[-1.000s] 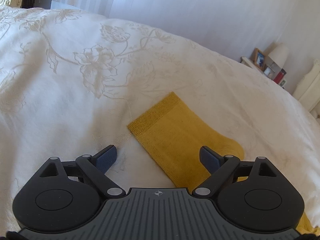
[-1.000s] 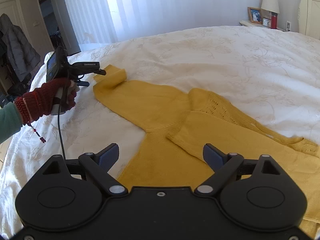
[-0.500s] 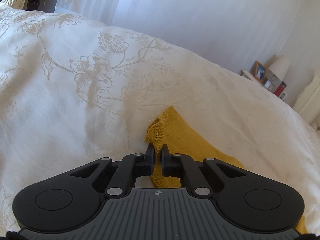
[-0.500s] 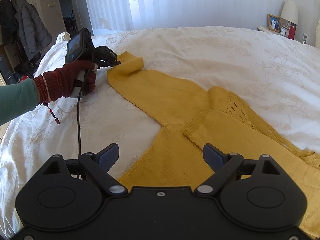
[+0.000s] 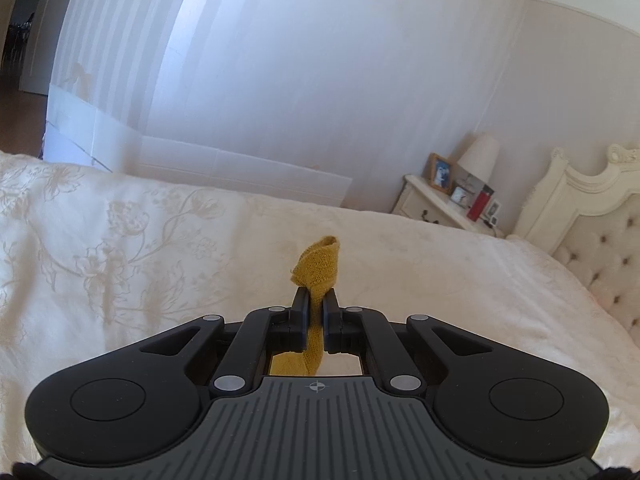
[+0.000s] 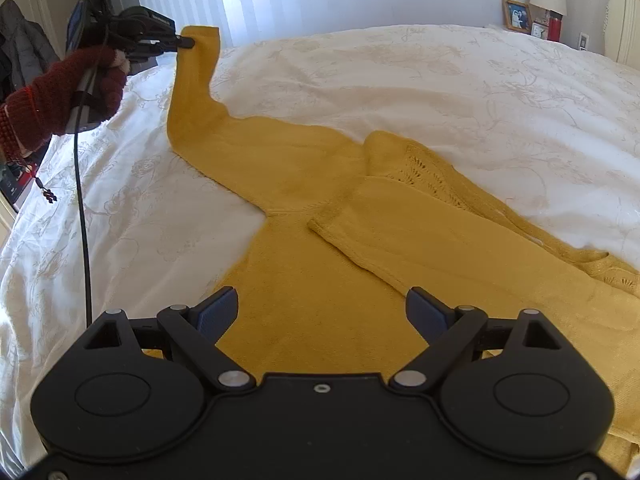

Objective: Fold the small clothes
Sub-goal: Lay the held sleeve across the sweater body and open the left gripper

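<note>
A mustard yellow knit sweater (image 6: 304, 240) lies on the white bed. One sleeve is folded across its body (image 6: 420, 224). My left gripper (image 5: 316, 300) is shut on the cuff of the other sleeve (image 5: 318, 266) and holds it up off the bed. In the right wrist view that gripper (image 6: 186, 43) shows at the top left with the sleeve (image 6: 192, 92) hanging from it down to the bed. My right gripper (image 6: 320, 314) is open and empty, just above the sweater's lower body.
The white floral bedspread (image 6: 460, 92) covers the whole bed. A nightstand (image 5: 444, 204) with a lamp, a photo frame and a red bottle stands by the padded headboard (image 5: 592, 232). A black cable (image 6: 82, 200) hangs from the left gripper.
My left gripper closed on the sleeve cuff and lifted it off the bed, raising the sleeve. My right gripper stayed open over the sweater body.
</note>
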The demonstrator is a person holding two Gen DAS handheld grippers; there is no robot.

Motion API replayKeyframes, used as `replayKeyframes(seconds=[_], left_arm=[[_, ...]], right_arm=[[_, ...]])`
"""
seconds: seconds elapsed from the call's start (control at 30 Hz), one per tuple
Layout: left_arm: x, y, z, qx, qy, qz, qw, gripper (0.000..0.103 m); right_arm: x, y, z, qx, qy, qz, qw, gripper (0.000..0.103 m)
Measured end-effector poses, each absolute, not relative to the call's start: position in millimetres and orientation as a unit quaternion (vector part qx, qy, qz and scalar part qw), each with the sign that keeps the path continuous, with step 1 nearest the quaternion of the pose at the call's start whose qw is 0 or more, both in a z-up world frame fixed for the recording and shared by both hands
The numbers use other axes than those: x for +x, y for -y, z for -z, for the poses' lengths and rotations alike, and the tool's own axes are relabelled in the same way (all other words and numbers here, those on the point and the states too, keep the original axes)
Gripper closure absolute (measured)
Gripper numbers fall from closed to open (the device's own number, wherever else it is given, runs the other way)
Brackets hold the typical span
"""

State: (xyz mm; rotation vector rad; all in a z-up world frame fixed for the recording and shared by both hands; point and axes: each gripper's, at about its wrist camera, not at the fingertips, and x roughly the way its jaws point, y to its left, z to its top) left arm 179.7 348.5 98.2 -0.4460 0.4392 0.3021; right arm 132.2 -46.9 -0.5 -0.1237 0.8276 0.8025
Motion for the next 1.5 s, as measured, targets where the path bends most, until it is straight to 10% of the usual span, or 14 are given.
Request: replayKeyframes(seconds=[0.57,0.73,1.07,1.5], left_arm=[[219.5,-87.7,-88.8,-0.161,-0.280,0.100,0.941,0.096],[227.0,-40.4,-48.0,-0.154,-0.341,0.155,0.914,0.080],[194.2,-66.9,-50.9,-0.047,-0.330,0.122,0.935,0.068],[144.3,-140.4,39.6,-0.018,-0.423,0.047,0.905,0.068]], right_arm=[[142.5,168.1,10.2,0.019,-0.404,-0.287,0.869,0.011],[141.5,199.3,18.6,0.051,-0.407,-0.250,0.877,0.011],[162.1,224.5,29.1,0.127,-0.400,-0.220,0.881,0.012],[207.2,191.1,66.9,0.166,-0.417,-0.233,0.863,0.040]])
